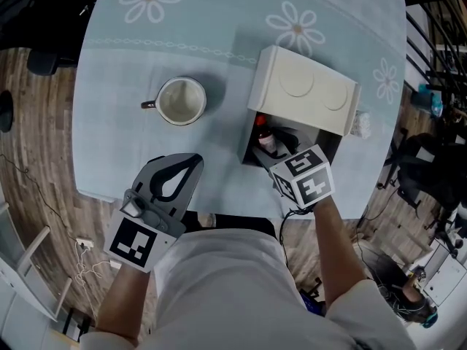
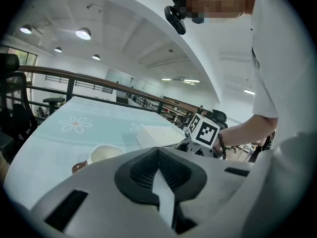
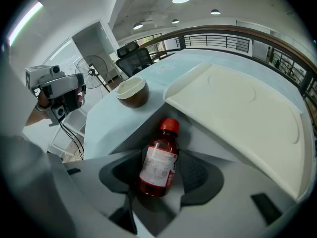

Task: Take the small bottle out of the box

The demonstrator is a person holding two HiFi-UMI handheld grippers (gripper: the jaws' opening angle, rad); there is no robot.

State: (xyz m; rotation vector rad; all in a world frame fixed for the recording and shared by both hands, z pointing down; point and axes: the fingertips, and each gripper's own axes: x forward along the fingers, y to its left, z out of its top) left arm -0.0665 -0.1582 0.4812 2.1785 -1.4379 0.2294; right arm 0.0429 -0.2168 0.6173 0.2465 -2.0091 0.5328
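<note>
Now, reaching into the box (image 1: 303, 87) by the table's (image 1: 219, 42) near edge.
Right gripper (image 3: 158, 175) straddles the small bottle (image 3: 159, 157), jaws apart; closing, then lifting, seems next. Left gripper (image 1: 177, 179) closed, empty.

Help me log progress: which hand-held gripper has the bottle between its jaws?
The right hand-held gripper, in the box; the left is shut, empty.

We are holding the left claw (image 1: 192, 160) over the worktop's (image 1: 219, 20) near edge, pointing gently downward, its jaws pressed together on nothing. We are tipping the right claw (image 3: 159, 172) steeply down by the same edge, further right. Its jaws are standing wide apart on either side of the small bottle (image 3: 159, 155), not pressing it. Our left forearm (image 1: 120, 305) and right forearm (image 1: 337, 243) are stretching forward.
</note>
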